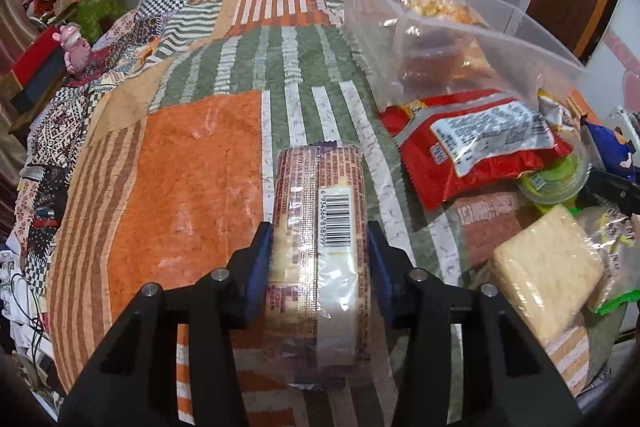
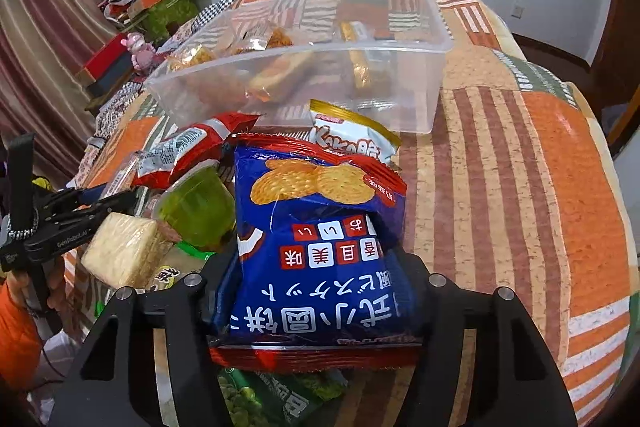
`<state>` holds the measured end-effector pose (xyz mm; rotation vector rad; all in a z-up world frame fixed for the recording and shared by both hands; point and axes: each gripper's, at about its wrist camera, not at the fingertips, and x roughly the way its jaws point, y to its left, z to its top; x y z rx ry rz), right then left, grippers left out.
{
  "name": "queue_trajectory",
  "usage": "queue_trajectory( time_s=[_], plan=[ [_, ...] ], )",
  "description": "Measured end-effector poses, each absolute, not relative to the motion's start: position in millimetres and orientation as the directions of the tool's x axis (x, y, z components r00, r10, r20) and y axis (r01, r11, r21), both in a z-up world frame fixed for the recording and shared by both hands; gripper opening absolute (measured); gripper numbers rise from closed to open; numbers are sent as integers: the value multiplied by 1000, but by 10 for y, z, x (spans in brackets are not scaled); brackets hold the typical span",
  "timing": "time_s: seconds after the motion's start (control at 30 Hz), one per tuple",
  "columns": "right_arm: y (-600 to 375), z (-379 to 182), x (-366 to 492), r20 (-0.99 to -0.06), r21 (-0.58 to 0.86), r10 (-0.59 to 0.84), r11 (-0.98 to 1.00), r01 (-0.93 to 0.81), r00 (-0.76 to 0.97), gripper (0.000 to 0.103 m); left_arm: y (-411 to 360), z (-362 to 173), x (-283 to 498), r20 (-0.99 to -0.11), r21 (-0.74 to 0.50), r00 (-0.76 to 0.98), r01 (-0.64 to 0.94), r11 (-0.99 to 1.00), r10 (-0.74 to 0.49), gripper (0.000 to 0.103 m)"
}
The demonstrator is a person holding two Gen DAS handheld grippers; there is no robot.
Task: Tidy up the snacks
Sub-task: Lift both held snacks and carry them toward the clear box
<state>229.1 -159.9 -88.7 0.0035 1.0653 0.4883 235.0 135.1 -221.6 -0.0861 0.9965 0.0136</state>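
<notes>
Snacks are sitting in both my grippers right now. My left gripper (image 1: 320, 247) is pinching a clear-wrapped biscuit roll (image 1: 318, 259) w/ a barcode label; the roll is lying lengthwise between the blue pads (image 1: 258, 267), sticking out fwd past the fingertips and running back toward the camera. It's hanging over the patchwork cloth (image 1: 192, 155).

Off to the right of that gripper, a red packet (image 1: 476, 151) is lying just ahead, w/ a green jelly cup (image 1: 556, 183) touching its near edge and a pale cracker block (image 1: 548, 267) closer in, beside my right finger. Further fwd-right, the clear plastic bin (image 1: 440, 27) is holding a few wrapped snacks.

My right gripper (image 2: 316, 279) is squeezing a blue biscuit bag (image 2: 320, 247) w/ red crimped ends; the bag is bulging up between the fingers, its far end pointing fwd. Straight ahead of it, a white-and-gold packet (image 2: 352, 139) is peeking out, leaning against the near wall of the bin (image 2: 420, 107). To the left of this gripper I'm seeing the jelly cup (image 2: 196, 207), the cracker block (image 2: 120, 251) and the red packet (image 2: 188, 147). Under the bag, close to the camera, a green packet (image 2: 256, 395) is lying partly hidden.
</notes>
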Motion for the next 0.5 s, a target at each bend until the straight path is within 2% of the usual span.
queue_trajectory(
  time_s=[0.5],
  plan=[
    [-1774,-520,2312,-783,205,378,906,-369,494,59,1238,-1450,2302,-732,-78,681,-47,996,-25,45]
  ],
)
